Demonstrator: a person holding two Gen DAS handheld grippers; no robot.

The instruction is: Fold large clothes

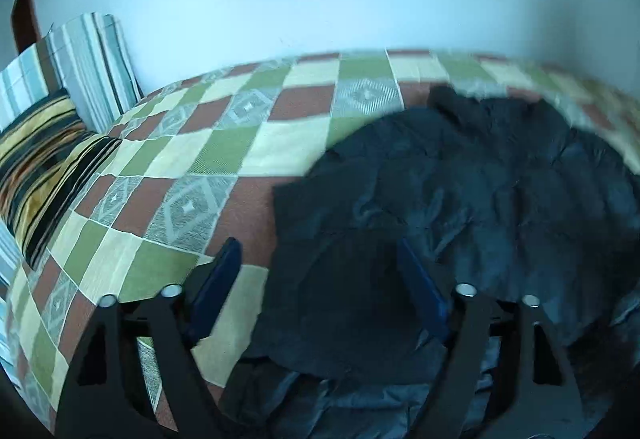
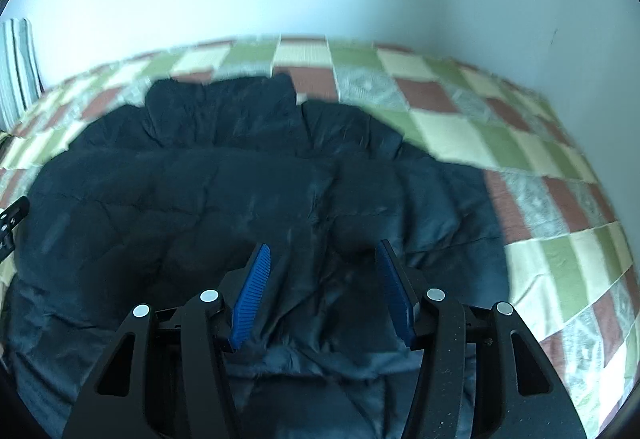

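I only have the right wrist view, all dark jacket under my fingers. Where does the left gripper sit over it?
Observer: The left gripper is at the dark jacket's left edge; that edge runs between its open fingers.
Operator: Is it gripping any fabric?
Observer: No, nothing is pinched; one finger is over the checked bedspread.
Operator: Anything beyond that edge?
Observer: A yellow-and-black striped cushion lies further left on the bedspread.
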